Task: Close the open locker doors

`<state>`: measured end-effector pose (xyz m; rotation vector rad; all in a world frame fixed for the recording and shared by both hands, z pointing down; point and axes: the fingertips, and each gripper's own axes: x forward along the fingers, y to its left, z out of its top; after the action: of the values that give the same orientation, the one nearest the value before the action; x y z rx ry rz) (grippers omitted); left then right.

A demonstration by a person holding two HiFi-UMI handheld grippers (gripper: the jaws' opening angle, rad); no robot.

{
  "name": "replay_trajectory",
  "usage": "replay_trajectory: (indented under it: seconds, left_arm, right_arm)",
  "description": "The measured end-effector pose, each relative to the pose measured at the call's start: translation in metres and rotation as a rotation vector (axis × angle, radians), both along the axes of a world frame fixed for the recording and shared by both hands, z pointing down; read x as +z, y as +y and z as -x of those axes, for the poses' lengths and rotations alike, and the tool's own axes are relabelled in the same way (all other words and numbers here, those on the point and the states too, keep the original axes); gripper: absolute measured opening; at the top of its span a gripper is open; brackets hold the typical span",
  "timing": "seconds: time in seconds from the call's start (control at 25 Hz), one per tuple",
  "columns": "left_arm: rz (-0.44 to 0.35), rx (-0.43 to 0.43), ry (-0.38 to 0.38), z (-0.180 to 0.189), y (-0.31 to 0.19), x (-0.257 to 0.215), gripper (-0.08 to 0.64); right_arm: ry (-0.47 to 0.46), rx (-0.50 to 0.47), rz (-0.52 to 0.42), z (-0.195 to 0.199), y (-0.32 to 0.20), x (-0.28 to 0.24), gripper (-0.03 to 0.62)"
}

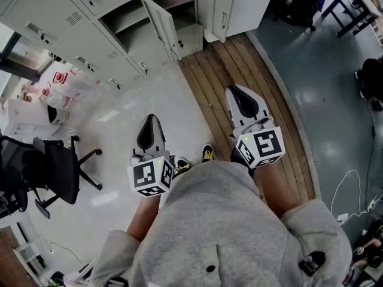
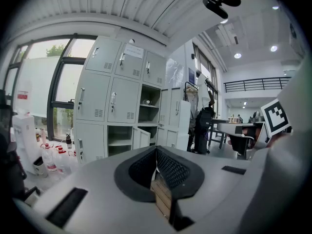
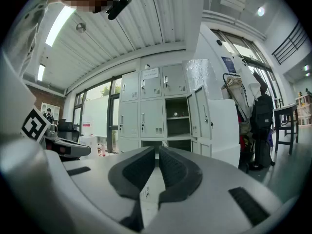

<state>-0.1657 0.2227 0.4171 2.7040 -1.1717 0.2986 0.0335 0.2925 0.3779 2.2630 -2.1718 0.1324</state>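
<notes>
Pale floor meets wooden planks [image 1: 239, 82] before grey lockers [image 1: 90, 34], whose two open doors [image 1: 161, 26] stand well ahead. The left gripper [image 1: 149, 127] and right gripper [image 1: 242, 99] are held at the waist, jaws closed and empty (only the head view shows the shoes [image 1: 207, 153]).

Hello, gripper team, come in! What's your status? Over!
Left gripper and right gripper shut, empty. Locker doors open, out of reach ahead. Chair off left, not blocking.

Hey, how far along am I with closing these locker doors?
Done: nothing visible; the low door and the tall door beside it stand open. In hand: nothing; the left gripper and right gripper are shut, empty, held short of the lockers. Left: swing both doors closed.
</notes>
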Motion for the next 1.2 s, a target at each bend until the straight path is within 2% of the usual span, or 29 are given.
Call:
replay_trajectory:
  seconds: [0.32,0.68,0.92,1.12,1.2]
  left_arm:
    - [-0.018,-0.013,0.004,-0.003,-0.008,-0.003,0.011]
    - [-0.020,-0.018,0.005,-0.019,-0.011,0.000,0.011]
    - [-0.015,-0.025,0.006,-0.028,-0.006,-0.001,0.012]
    - [-0.018,-0.022,0.001,-0.032,-0.006,0.001,0.012]
    - [-0.020,-0.022,-0.005,-0.032,-0.009,0.002,0.011]
  right_arm:
    - [0.015,-0.014,-0.004,0.001,-0.011,0.001,0.044]
    - [-0.032,-0.017,-0.035,-0.018,-0.012,0.001,0.043]
    - [-0.049,-0.071,-0.042,-0.020,-0.006,0.003,0.043]
    - [-0.105,-0.154,-0.108,-0.015,0.000,-0.004,0.043]
    - [-0.118,-0.174,-0.108,-0.012,-0.002,-0.003,0.043]
